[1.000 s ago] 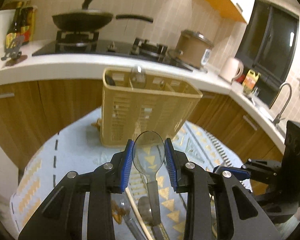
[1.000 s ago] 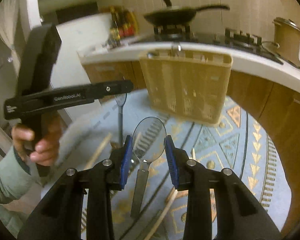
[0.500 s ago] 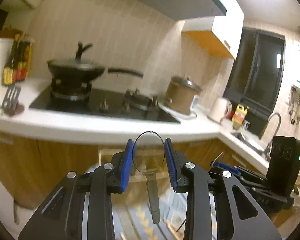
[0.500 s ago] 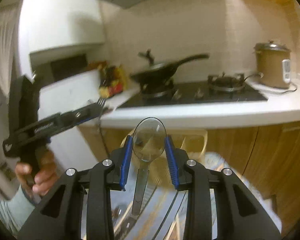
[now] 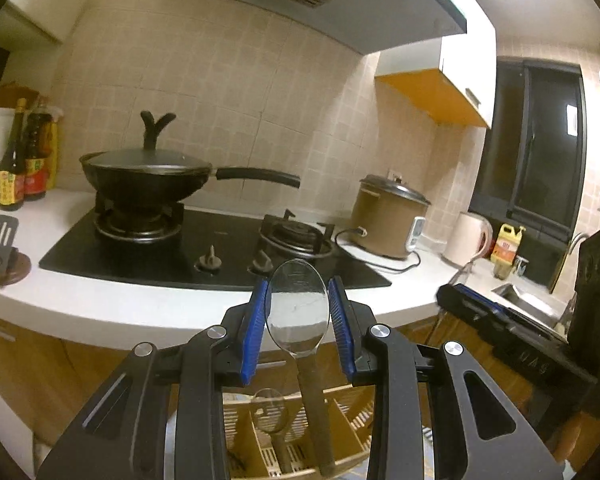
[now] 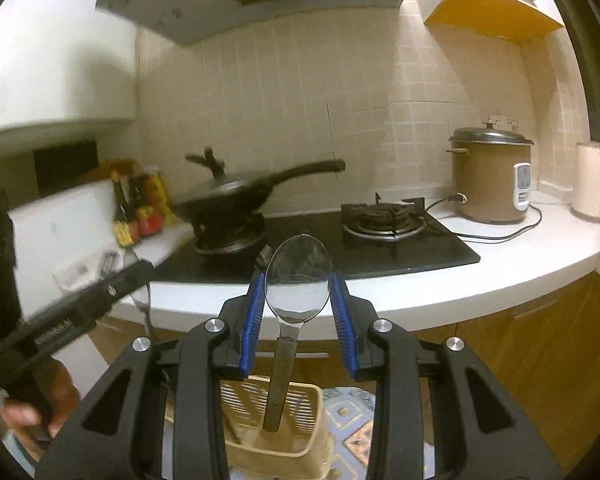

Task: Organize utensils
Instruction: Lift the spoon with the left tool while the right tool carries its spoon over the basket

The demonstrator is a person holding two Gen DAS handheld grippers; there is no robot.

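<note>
Left wrist view: the left gripper (image 5: 298, 312) is seen clamped on a clear spoon (image 5: 297, 310), its blue pads pressed against the two sides of the bowl. The spoon is held bowl-up, with its dark handle hanging straight down from the jaws. Directly below the handle tip, a beige slotted caddy (image 5: 340, 436) is seen from above, its dividers forming several compartments. Another clear spoon (image 5: 269, 412) is already standing in one of these, just left of the hanging handle. Which compartment the handle tip is over cannot be told exactly.

In the right wrist view, the right gripper (image 6: 298, 308) is likewise closed on the bowl of a second clear spoon (image 6: 299, 280), handle down. From here the caddy (image 6: 296, 424) appears lower and farther off, tilted in the fisheye, with the handle tip overlapping its open top. The left gripper's black body (image 6: 60, 320) is visible to the left, well away from the caddy.

Both handles are roughly vertical and aligned with the caddy's upright slots. The left gripper is judged nearer to the caddy, so a straight lowering of that spoon into a free compartment is likely called for first. A kitchen counter with a wok (image 5: 144, 172) and rice cooker (image 5: 388, 220) lies beyond the caddy.
</note>
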